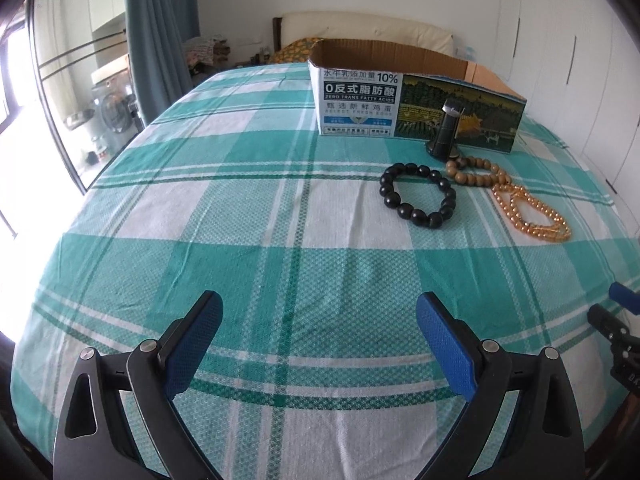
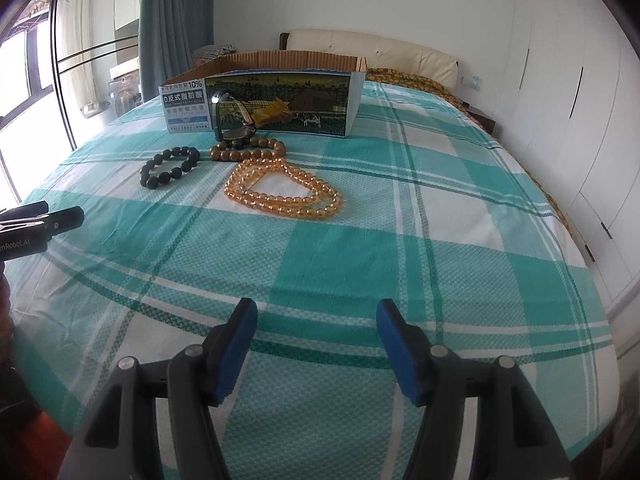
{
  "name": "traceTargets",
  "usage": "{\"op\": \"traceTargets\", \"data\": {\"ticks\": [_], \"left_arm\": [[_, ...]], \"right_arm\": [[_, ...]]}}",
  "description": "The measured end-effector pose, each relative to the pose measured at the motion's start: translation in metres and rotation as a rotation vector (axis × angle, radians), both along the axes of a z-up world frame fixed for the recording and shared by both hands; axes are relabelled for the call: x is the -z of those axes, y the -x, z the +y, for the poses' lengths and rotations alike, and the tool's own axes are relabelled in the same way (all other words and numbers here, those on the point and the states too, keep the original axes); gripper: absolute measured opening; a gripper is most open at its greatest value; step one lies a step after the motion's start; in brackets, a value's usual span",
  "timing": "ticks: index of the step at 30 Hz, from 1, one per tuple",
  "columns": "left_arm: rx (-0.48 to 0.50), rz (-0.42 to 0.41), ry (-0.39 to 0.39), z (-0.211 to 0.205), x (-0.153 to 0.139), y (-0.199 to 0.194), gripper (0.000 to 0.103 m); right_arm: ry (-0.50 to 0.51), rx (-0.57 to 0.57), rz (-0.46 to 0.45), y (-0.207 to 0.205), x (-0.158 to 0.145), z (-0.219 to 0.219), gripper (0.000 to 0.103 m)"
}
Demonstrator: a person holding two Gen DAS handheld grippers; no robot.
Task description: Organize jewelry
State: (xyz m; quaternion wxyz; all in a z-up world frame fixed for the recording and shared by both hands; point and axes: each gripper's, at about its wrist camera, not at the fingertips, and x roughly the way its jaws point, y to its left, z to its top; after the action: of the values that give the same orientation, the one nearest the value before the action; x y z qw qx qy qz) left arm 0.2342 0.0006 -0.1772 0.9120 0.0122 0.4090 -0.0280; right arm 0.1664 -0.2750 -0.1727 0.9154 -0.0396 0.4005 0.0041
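With both the left gripper [image 1: 319, 312] and right gripper [image 2: 316, 318] held wide apart and empty, the looped amber bead necklace [image 2: 280, 192] ahead, touching the brown wooden bracelet [image 2: 250, 150], could be snagged and dragged along.

A bed [image 2: 400, 240] with a teal-and-white plaid sheet fills a bright bedroom. A cream padded headboard [image 2: 360, 50] meets the white wall. White wardrobe doors [image 2: 580, 100] stand right; blue-grey curtains [image 2: 176, 20] and sunlit windows [image 2: 24, 80] left.
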Motion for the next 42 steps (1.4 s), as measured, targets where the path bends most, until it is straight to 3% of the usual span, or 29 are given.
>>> {"op": "traceTargets", "data": {"ticks": [6, 16, 42], "left_arm": [[-0.002, 0.089, 0.064, 0.009, 0.01, -0.012, 0.098], [0.007, 0.113, -0.001, -0.002, 0.013, -0.015, 0.102], [0.008, 0.118, -0.004, -0.002, 0.014, -0.016, 0.103]], "right_arm": [[-0.02, 0.015, -0.021, 0.001, 0.002, -0.002, 0.066], [-0.031, 0.022, -0.051, 0.002, 0.005, -0.003, 0.068], [-0.03, 0.022, -0.054, 0.002, 0.005, -0.003, 0.069]]}}
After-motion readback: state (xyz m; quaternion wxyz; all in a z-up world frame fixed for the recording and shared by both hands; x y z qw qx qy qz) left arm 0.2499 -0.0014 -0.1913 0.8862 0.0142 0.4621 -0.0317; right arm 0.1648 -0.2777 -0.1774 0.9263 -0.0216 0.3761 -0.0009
